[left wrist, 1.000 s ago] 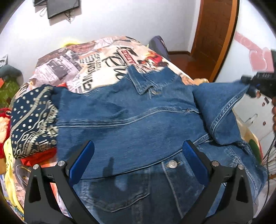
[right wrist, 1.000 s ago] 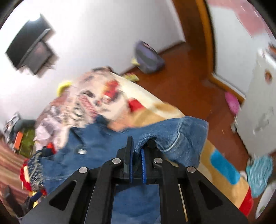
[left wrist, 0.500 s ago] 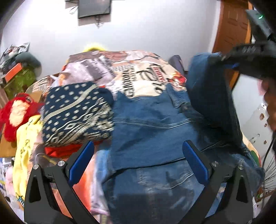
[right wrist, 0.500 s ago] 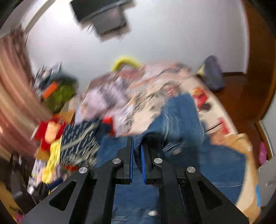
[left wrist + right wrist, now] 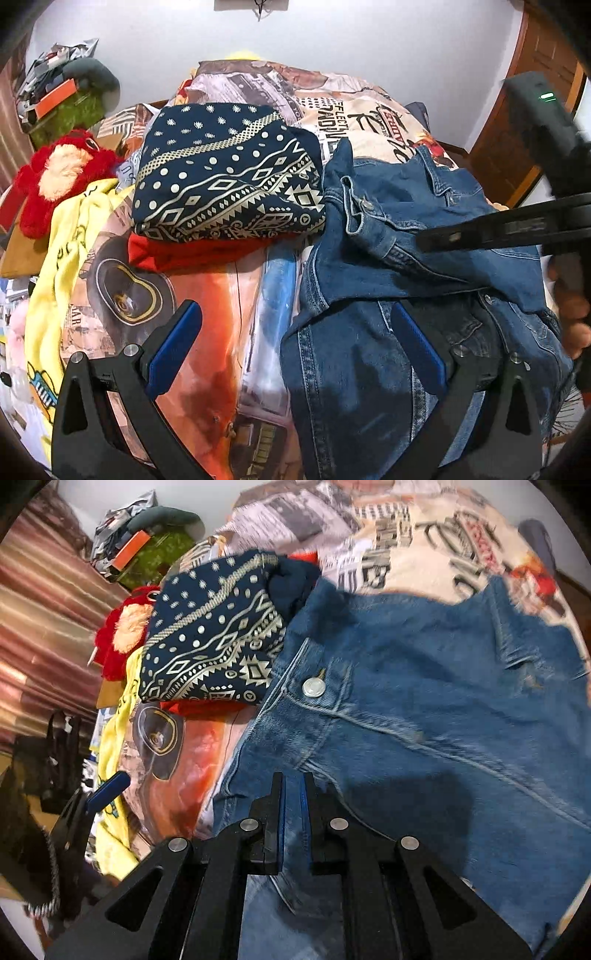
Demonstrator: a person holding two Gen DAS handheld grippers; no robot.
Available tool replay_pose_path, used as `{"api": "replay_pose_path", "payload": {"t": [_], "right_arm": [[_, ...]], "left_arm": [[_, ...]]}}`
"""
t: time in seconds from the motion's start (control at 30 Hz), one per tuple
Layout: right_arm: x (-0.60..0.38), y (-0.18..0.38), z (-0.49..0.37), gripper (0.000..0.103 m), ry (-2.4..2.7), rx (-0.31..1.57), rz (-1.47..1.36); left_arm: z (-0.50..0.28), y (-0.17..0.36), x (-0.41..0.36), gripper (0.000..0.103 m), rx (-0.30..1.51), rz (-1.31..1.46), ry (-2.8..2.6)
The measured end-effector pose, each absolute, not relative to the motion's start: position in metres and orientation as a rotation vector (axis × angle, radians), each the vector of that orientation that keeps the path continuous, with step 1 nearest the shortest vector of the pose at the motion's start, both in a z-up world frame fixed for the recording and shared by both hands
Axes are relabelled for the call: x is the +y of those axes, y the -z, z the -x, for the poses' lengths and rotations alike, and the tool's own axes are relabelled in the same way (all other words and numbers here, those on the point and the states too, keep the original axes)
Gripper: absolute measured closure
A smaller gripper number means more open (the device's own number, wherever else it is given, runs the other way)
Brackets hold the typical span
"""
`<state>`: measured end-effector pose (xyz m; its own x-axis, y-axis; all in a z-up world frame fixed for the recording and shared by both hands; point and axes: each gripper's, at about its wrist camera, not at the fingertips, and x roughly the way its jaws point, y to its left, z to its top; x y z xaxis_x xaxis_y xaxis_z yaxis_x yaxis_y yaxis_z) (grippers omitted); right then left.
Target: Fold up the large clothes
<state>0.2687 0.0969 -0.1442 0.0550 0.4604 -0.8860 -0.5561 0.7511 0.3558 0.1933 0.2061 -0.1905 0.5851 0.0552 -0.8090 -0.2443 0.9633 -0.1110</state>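
Right gripper (image 5: 290, 805) clamped on denim jacket (image 5: 424, 709) fabric, sleeve laid across jacket body. Left gripper (image 5: 295, 347) fingers wide apart, empty, above bedspread (image 5: 207, 288). Jacket lay on bed beside folded patterned garment (image 5: 229, 177).

Only partial lettering "ADNE" and "EFLECT" on the printed bedspread (image 5: 343, 110)

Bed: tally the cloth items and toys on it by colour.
Blue: 2, denim jacket and patterned fold.
Red: 2, plush toy and red fold.
Yellow: 1, yellow cloth.
Total: 5.
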Motion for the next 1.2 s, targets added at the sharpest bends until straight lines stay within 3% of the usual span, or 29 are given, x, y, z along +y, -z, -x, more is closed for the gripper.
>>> {"api": "replay_pose_path", "payload": {"t": [0.07,0.13,0.2,0.3,0.5,0.8,0.87,0.97,1.2], "right_arm": [[0.087,0.129,-0.265,0.092,-0.761,1.248,0.119],[0.066,0.11,-0.262,0.08,-0.744,1.174,0.146],[0.043,0.094,-0.257,0.058,-0.713,1.095,0.162],[0.013,0.079,-0.253,0.049,-0.644,0.986,0.178],[-0.075,0.077,-0.259,0.047,-0.474,0.957,0.117],[-0.176,0.13,-0.257,0.047,-0.288,1.086,-0.078],[-0.19,0.139,-0.257,0.047,-0.262,1.105,-0.113],[-0.207,0.149,-0.257,0.047,-0.237,1.125,-0.163],[-0.223,0.16,-0.257,0.047,-0.213,1.133,-0.187]], "left_arm": [[-0.196,0.19,0.203,0.0,0.934,0.228,-0.164],[-0.201,0.189,0.2,0.0,0.933,0.247,-0.144],[-0.207,0.188,0.195,0.0,0.933,0.267,-0.12],[-0.22,0.189,0.188,0.0,0.944,0.309,-0.081],[-0.257,0.205,0.179,0.002,0.991,0.438,0.003],[-0.315,0.248,0.176,0.039,1.119,0.441,-0.084],[-0.319,0.244,0.171,0.061,1.1,0.383,-0.116],[-0.317,0.228,0.155,0.076,1.042,0.254,-0.149],[-0.29,0.186,0.136,0.078,0.874,0.092,-0.173]]}}
